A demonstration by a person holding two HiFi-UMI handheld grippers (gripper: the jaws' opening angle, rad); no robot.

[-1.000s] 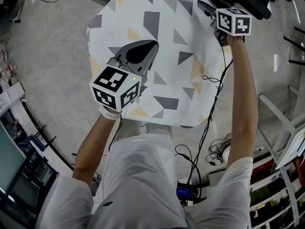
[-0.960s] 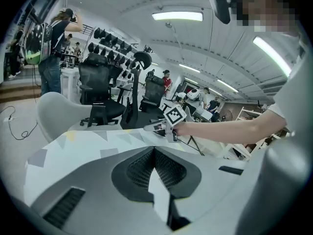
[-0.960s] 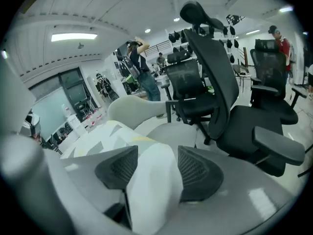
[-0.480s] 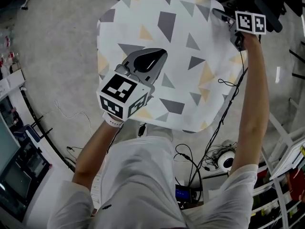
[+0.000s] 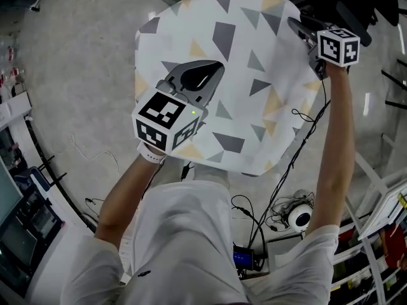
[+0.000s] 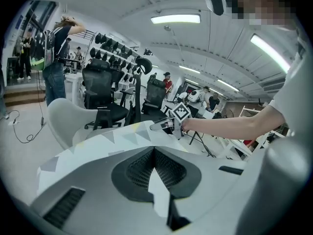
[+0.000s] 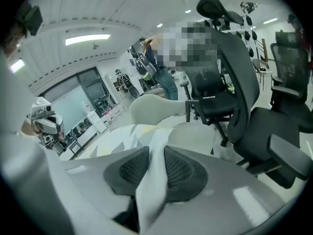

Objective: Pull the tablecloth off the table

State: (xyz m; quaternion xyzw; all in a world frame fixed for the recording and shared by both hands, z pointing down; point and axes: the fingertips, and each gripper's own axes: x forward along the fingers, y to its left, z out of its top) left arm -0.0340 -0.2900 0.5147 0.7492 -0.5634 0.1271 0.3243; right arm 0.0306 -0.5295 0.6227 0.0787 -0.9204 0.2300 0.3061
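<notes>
Two tongs out over one patterned tablecloth (image 5: 241, 116), both held at arm's length by a person in a white top. Nearest, the left tongs (image 5: 216, 67), marker cube (image 5: 166, 121) toward the body, tips pointing away across the middle of the cloth. Shut, tips together, only a pale wedge of cloth showing in the gap behind them in the left gripper view; no telling whether any cloth is pinched there or merely passed over. Under and all around those tongs, the tablecloth: white with grey and tan triangles, spread flat, hanging over the edges, worktop beneath wholly covered. Right of the left tongs and farther out, at the cloth's far right corner, the right tongs (image 5: 296, 25) with their own cube (image 5: 338, 46). Jaws closing, a lifted fold of the tablecloth running straight up between the pads (image 7: 183, 168), filling the gap and pressed from both sides. Black cable (image 5: 299, 129) trailing back from the right tongs over the cloth's right edge toward the floor (image 5: 76, 75). Beyond the right tongs' tips, a pale shell chair (image 7: 156, 106), then black office chairs (image 7: 234, 97) to its right. Beyond the left tongs' tips, more black chairs (image 6: 105, 99), and a standing person (image 6: 54, 58) at the far left.
</notes>
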